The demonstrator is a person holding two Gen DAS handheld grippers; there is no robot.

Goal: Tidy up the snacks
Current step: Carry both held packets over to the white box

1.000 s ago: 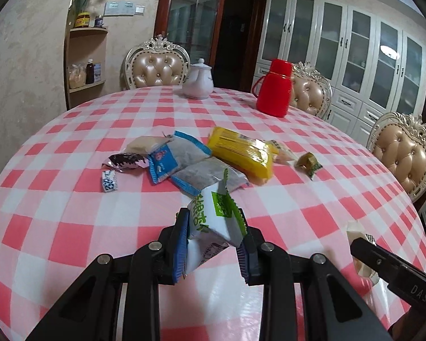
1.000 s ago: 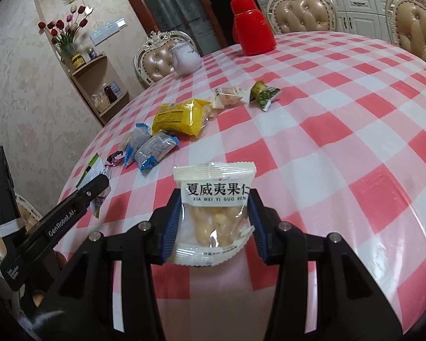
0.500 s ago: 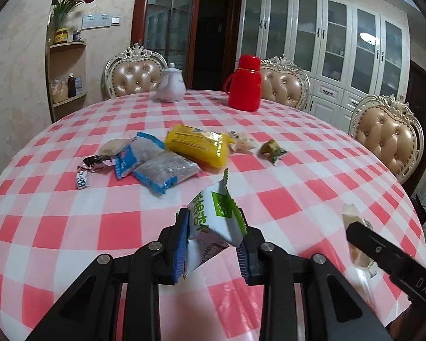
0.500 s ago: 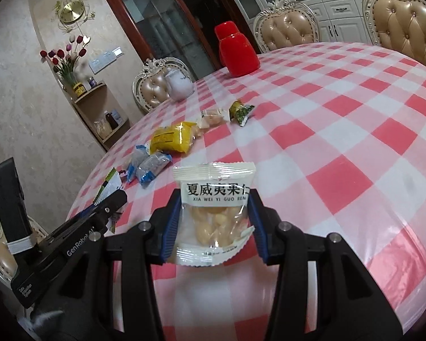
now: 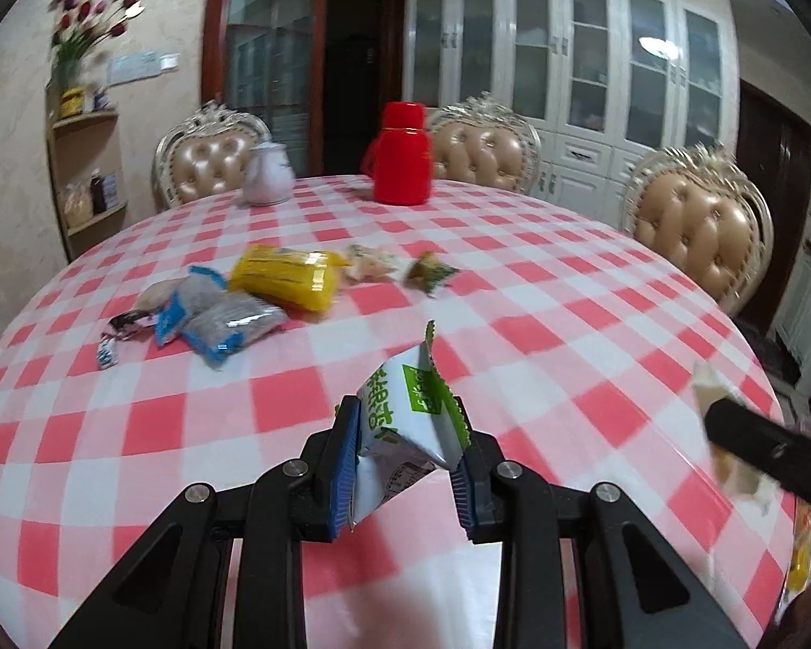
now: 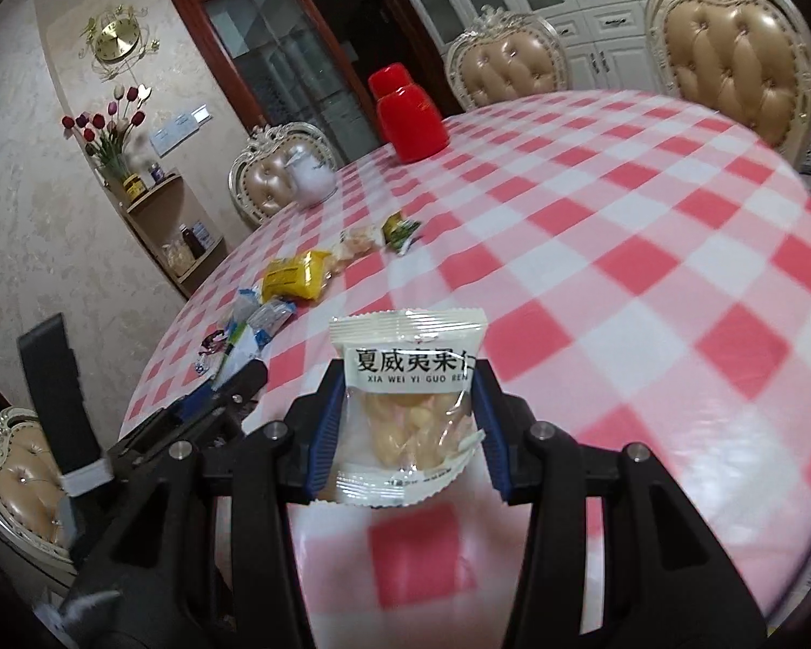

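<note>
two hand-held grippers are each carrying a snack above the round worktop (image 5: 513, 281) with its glossy pink-and-white checked cloth. the left hand-held gripper (image 5: 405, 465) is pinching a white-and-green foil sachet with a serrated edge (image 5: 411, 422) between its blue pads, the sachet tilting up out of the grip, clear of the cloth. the right hand-held gripper (image 6: 405, 432) is clamping a clear plastic packet of pale nuts with a white printed header (image 6: 408, 405), held upright by its two side edges, likely so the contents are hanging below the seal and not slipping out. both packets are being held apart from the loose heap further across the cloth, where a yellow plastic pouch (image 5: 286, 276), two grey packets with blue ends (image 5: 216, 313), a small dark twisted wrapper (image 5: 130, 320) and a small green-and-yellow wrapped sweet (image 5: 430, 273) are lying close together, unsorted. a red plastic flask (image 5: 403, 162) and a white ceramic teapot (image 5: 267, 178) are standing at the far rim, well apart from the snacks. judging by the grips, both packets are probably in transit to wherever the snacks are being gathered, a spot no view is showing.
</note>
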